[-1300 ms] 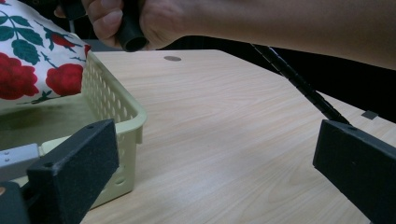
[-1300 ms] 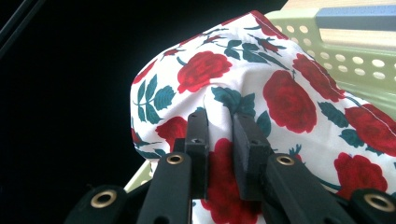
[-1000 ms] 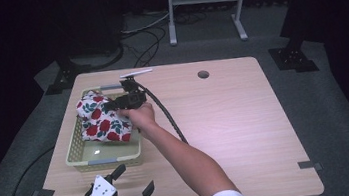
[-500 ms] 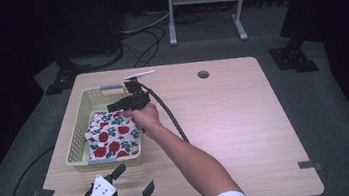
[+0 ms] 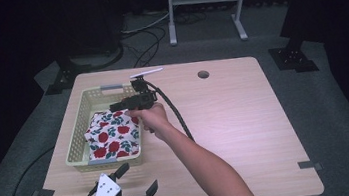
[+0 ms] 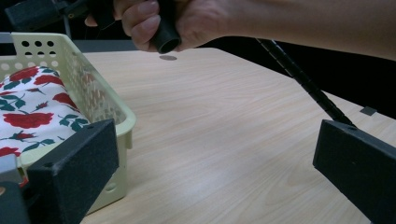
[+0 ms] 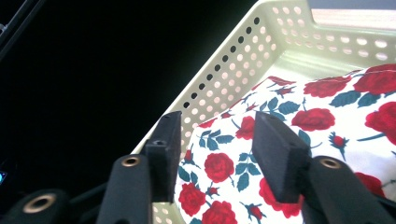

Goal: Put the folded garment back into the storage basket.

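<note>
The right tool has just been opening, nothing between its jaws, above the rose-print cloth, now dropped into the basket (tabletop's 9 o'clock side); delivery looks done.

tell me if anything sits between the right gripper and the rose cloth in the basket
Nothing visible does. The right gripper hangs just above the rose cloth lying in the basket; its jaws have just been opening, with nothing gripped between them.
</note>
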